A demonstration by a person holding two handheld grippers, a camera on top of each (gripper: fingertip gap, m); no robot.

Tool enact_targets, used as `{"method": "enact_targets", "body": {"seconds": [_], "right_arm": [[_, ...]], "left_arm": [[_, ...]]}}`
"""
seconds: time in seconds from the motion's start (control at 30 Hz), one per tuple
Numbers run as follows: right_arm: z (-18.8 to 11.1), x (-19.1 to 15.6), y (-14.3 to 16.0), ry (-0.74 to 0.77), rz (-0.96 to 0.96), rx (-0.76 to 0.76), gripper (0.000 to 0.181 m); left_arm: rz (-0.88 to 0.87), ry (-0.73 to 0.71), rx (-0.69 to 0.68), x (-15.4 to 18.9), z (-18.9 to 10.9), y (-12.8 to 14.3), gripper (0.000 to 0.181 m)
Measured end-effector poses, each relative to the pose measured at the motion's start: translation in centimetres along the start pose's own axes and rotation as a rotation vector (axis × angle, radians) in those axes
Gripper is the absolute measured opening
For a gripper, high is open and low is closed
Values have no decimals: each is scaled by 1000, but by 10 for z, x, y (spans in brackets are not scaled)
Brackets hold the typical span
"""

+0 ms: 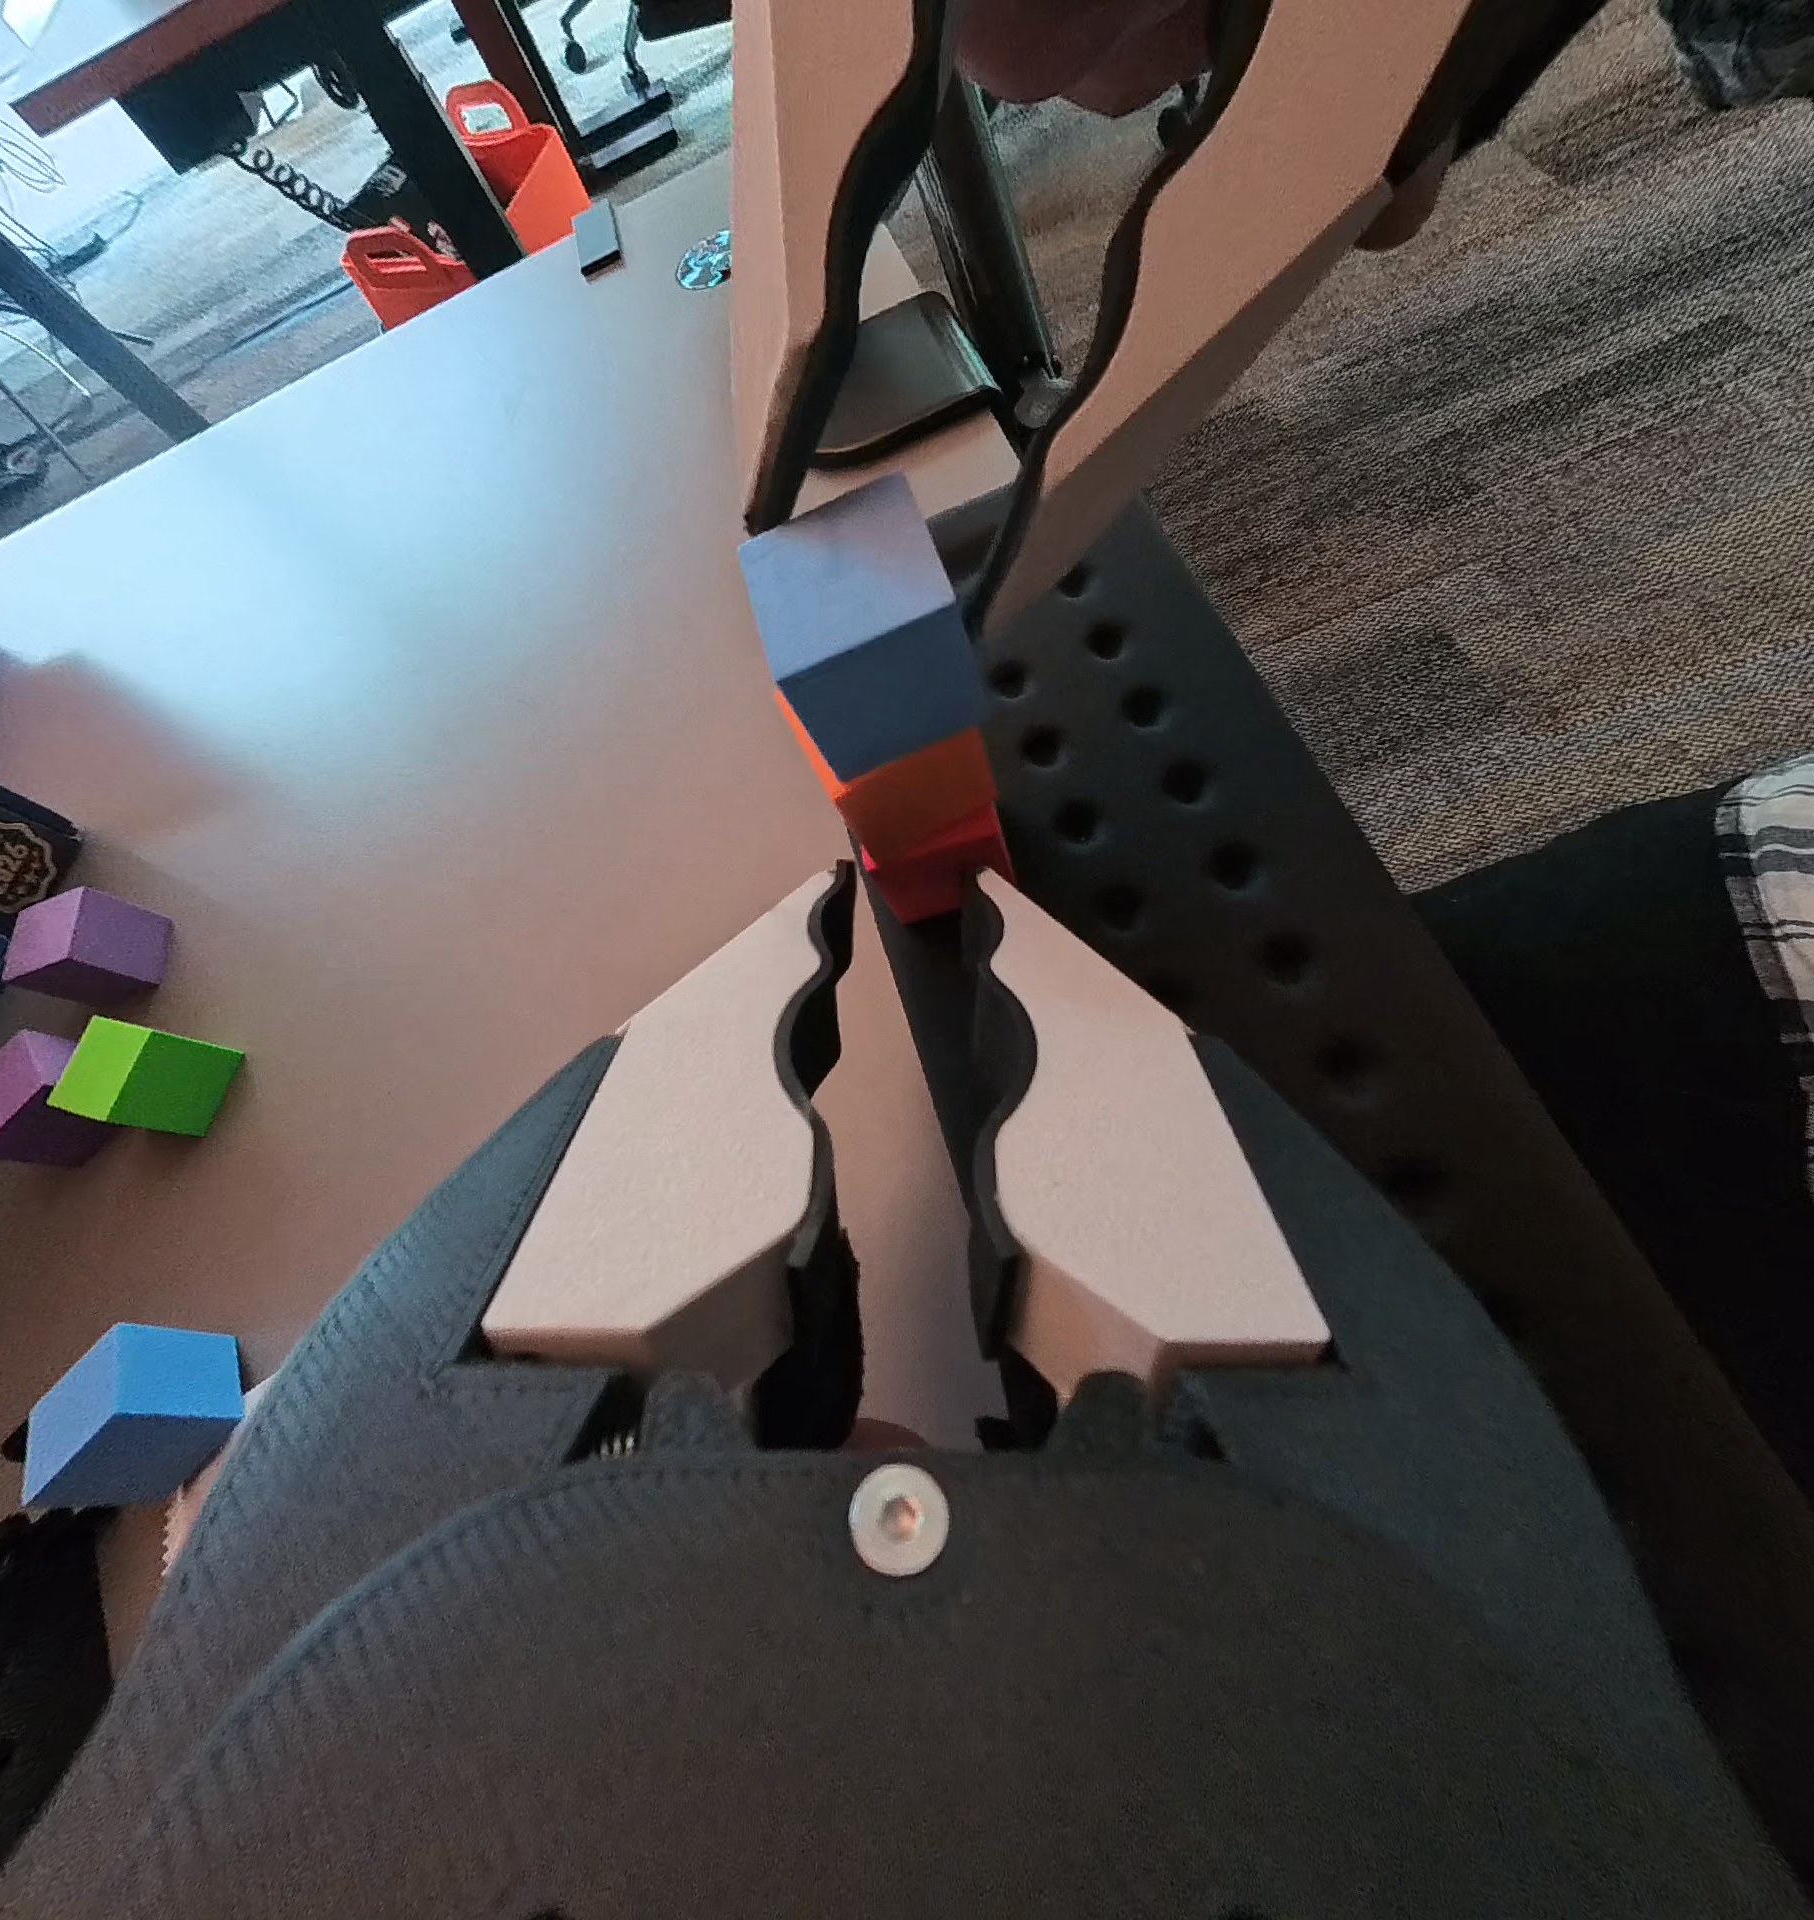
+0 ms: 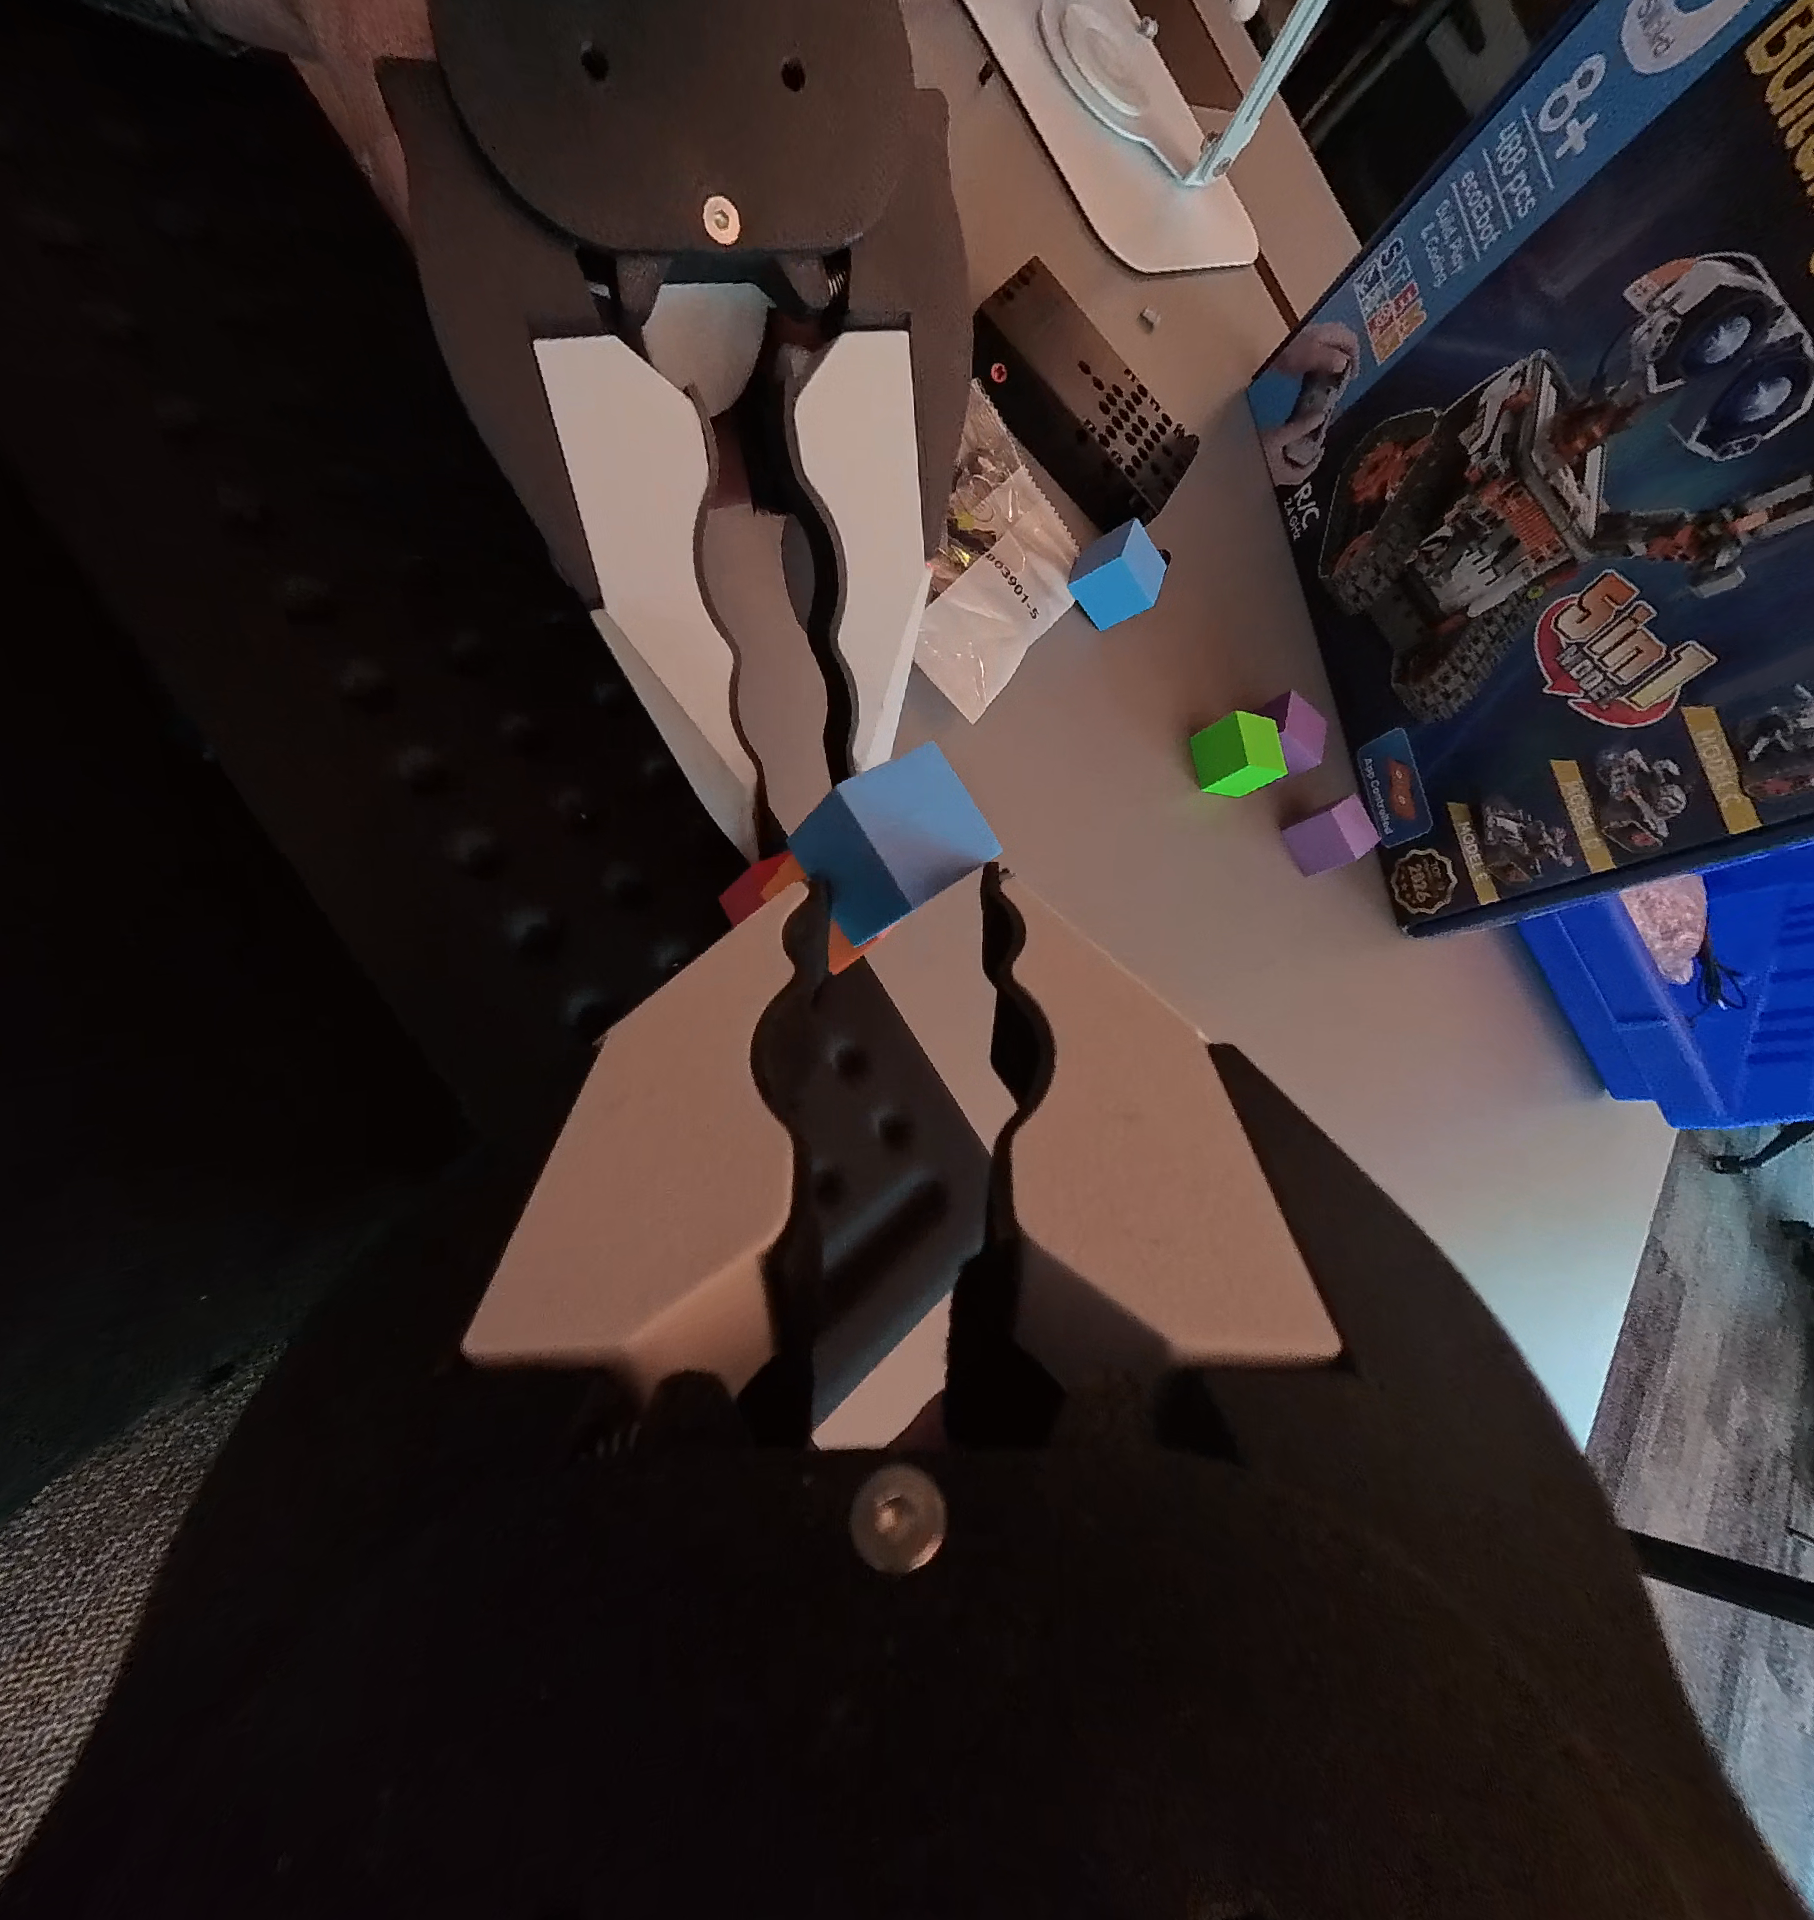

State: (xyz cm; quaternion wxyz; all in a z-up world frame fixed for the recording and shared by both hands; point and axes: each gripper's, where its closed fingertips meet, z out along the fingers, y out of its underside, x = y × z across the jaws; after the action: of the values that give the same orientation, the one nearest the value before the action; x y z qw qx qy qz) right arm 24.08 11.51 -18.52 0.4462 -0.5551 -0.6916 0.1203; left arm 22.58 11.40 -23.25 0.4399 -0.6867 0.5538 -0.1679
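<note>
Stack of blue cube (image 1: 861,623) on orange cube (image 1: 908,790) on red cube (image 1: 939,868), long axis upright, at table (image 1: 415,623) edge. Left gripper (image 1: 913,883) jaws narrowly apart, tips at red cube; right gripper (image 2: 898,894) jaws apart astride blue cube, grip unclear; blue bin (image 2: 1713,997) holds something pink.

The block stack (image 1: 887,717) at the table edge (image 1: 913,997) stands hemmed between both grippers; leftward tabletop (image 1: 415,623) lies open.

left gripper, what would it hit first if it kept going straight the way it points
Probably the red cube at the bottom of the stack, just ahead of the left gripper, though depth is hard to judge.
</note>
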Motion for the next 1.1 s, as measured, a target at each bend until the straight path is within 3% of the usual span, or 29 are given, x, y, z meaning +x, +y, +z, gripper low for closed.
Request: {"method": "enact_targets", "body": {"seconds": [0.27, 0.4, 0.5, 0.6, 0.7, 0.77, 0.9, 1.03, 1.1], "right_arm": [[-1, -1, -1, 6, 8, 1, 33], [-12, 0, -8, -18, 49, 57, 36], [-22, 8, -9, -6, 77, 89, 36], [-28, 19, -5, 20, 100, 101, 35], [-29, 25, -3, 37, 127, 118, 35], [-30, 25, -4, 35, 147, 138, 34], [-28, 25, 0, 39, 163, 143, 33], [-29, 27, 3, 35, 183, 161, 33], [-29, 29, 4, 37, 189, 165, 32]], "left_arm": [[10, 2, -6, 1, 0, 1, 19], [-17, -22, 21, -11, -14, -1, 24], [-97, -183, 39, -52, -35, 3, 27], [-211, -439, -60, -116, -56, 35, 36], [-316, -534, -222, -148, -60, 77, 42], [-346, -565, -276, -159, -56, 91, 42], [-379, -588, -386, -168, -46, 115, 37], [-345, -640, -389, -175, -49, 114, 23], [-331, -657, -387, -176, -50, 115, 4]]}}
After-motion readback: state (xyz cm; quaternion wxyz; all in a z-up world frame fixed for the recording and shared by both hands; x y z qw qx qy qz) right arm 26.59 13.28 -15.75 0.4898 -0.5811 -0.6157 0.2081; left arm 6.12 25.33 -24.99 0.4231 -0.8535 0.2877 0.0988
